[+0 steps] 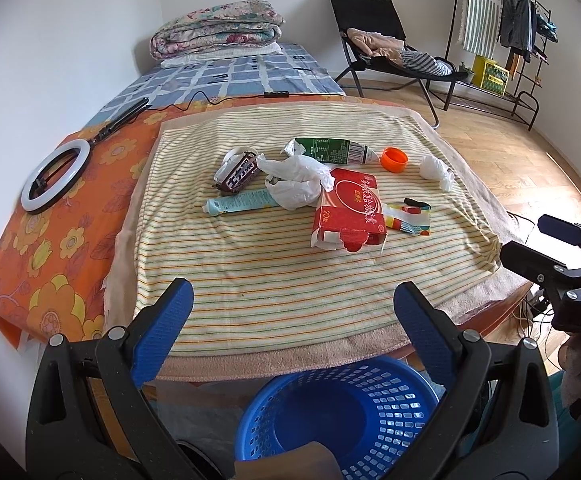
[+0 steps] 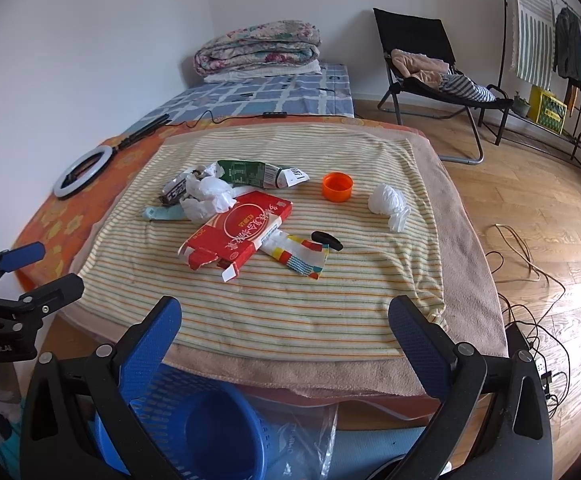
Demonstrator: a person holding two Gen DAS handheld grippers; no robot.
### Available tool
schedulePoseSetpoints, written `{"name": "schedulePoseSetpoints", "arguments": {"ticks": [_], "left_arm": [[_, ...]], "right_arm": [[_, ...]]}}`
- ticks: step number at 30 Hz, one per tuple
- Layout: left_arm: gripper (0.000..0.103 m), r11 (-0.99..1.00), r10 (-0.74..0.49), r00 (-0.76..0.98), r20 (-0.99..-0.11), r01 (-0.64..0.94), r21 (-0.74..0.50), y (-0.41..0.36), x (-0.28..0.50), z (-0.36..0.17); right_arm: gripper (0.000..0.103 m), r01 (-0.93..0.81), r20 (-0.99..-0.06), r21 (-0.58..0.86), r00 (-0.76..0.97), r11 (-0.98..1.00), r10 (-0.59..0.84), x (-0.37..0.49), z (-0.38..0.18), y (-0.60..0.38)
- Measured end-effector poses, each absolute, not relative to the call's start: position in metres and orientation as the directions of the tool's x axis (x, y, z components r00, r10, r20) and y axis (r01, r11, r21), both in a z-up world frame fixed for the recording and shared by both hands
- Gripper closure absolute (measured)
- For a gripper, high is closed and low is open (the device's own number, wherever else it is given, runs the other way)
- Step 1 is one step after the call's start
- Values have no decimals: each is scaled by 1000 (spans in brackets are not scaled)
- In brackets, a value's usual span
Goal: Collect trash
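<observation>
Nothing is picked up yet: your left gripper (image 1: 292,312) hangs at the near edge of the bed with its blue-padded fingers (image 1: 170,320) spread wide and empty, and your right gripper (image 2: 284,326) beside it is spread just as wide, holding nothing. The round blue perforated plastic basket (image 1: 374,412) waits on the floor below them, against the near edge.

All the trash lies on the yellow striped towel (image 1: 274,280), so work it from the left. Farthest left sit the crushed dark brown wrapper (image 1: 237,172) and the pale turquoise tube (image 1: 239,202); both look best suited to your left gripper. The crumpled white plastic bag (image 1: 296,180) rests over the tube's right end, so I judge you should lift the bag first, pinching a raised fold. Behind it lies the flattened green carton (image 1: 330,151). The torn red cardboard box (image 1: 350,208) is broad; close on its near open edge, not across its face. Right of it come the small colourful patterned packet (image 1: 408,219), the orange plastic cap (image 1: 394,159) and the white crumpled wad (image 1: 436,172), all nearer your right gripper.
</observation>
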State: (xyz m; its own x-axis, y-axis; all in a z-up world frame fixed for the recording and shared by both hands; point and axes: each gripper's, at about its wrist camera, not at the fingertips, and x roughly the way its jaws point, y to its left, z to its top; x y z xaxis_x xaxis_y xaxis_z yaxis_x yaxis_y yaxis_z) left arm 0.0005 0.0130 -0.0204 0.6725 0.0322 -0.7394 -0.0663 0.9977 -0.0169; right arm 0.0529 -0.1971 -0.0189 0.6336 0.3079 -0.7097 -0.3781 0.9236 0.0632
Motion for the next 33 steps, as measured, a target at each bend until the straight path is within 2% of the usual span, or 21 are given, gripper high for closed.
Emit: {"name": "schedulePoseSetpoints", "arguments": {"ticks": [33], "left_arm": [[1,998,31,671,-741,-67,-19,13,1,-21]], "right_arm": [[0,-375,-715,69,628,924,308,53,-21,-200]]}}
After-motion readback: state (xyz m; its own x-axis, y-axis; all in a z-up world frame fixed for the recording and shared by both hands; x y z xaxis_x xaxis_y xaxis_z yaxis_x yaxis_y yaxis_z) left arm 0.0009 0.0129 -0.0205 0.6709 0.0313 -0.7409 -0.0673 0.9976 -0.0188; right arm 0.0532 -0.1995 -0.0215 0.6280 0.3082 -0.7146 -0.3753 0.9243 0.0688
